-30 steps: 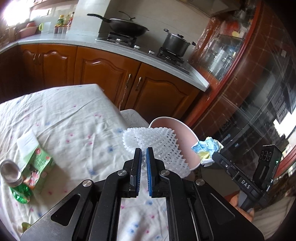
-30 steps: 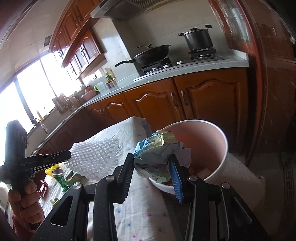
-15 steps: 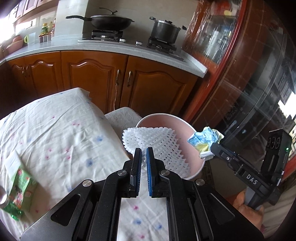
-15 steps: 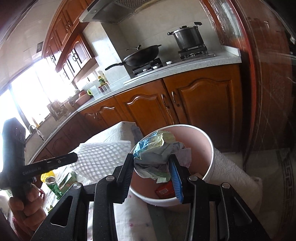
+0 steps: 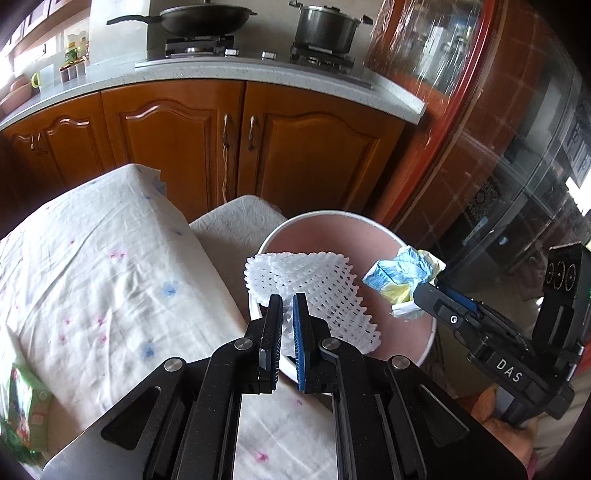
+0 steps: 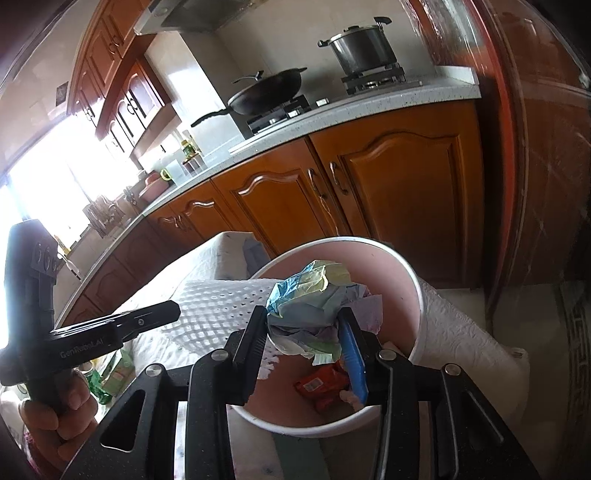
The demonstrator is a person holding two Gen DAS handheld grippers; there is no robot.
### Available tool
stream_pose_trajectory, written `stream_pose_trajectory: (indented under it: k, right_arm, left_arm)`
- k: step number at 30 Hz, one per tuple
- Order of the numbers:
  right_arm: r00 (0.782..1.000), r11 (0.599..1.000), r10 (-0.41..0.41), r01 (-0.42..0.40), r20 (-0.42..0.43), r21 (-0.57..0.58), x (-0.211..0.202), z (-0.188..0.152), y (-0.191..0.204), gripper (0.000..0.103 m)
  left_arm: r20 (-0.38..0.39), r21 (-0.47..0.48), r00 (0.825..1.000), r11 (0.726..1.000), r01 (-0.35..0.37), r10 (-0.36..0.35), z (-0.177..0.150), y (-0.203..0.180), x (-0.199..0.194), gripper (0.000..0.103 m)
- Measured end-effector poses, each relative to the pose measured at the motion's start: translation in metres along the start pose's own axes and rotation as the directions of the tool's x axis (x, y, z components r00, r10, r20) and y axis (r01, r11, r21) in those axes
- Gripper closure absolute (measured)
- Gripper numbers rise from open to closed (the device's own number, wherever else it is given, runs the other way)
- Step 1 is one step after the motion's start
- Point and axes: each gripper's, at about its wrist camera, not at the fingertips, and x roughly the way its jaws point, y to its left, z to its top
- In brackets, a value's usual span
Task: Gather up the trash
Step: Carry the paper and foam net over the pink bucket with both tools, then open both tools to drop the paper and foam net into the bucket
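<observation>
Two grippers, one pink bin (image 5: 424, 339).
Left gripper (image 5: 284, 306), marked "GenRobot.AI", pinches one white foam net (image 5: 314, 280) over the bin; right gripper (image 6: 304, 325), marked "DAS", jaws opening around one crumpled paper wad (image 6: 310, 299); one red wrapper (image 6: 321, 386), print unreadable, apparently lies inside.

"DAS" stands on the right tool (image 5: 424, 295); "GenRobot.AI" stands on the left tool (image 6: 173, 308).

A home kitchen is showing here: a wok (image 5: 199, 20) and a steel pot (image 5: 325, 26) are sitting on a gas stove (image 6: 325, 98), wooden cabinets (image 5: 229, 147) are running beneath a pale countertop (image 6: 369, 109), and condiment bottles (image 5: 75, 55) are standing near the window (image 6: 55, 177).
</observation>
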Motion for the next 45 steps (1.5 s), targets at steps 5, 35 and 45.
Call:
stream_pose_trajectory:
  k: [5,35,45]
  right_arm:
    - [1.000,1.000,-0.001,0.001,-0.024,0.007,0.009,0.001,-0.005,0.056]
    - [0.998,0.999,0.051,-0.051,0.026,0.012,-0.021,-0.010,0.012,0.015]
    - [0.996,0.996,0.087,-0.087,0.017,-0.008,-0.028,-0.028,0.042,0.012]
  left_arm:
    - [-0.026,0.014,1.000,1.000,-0.002,0.002,-0.002,-0.004,0.011,0.094]
    - [0.037,-0.124,0.999,0.992,-0.010,0.015,-0.050,0.040,-0.048,0.064]
    - [0.078,-0.198,0.996,0.980,-0.028,0.045,-0.082,0.067,-0.085,0.053]
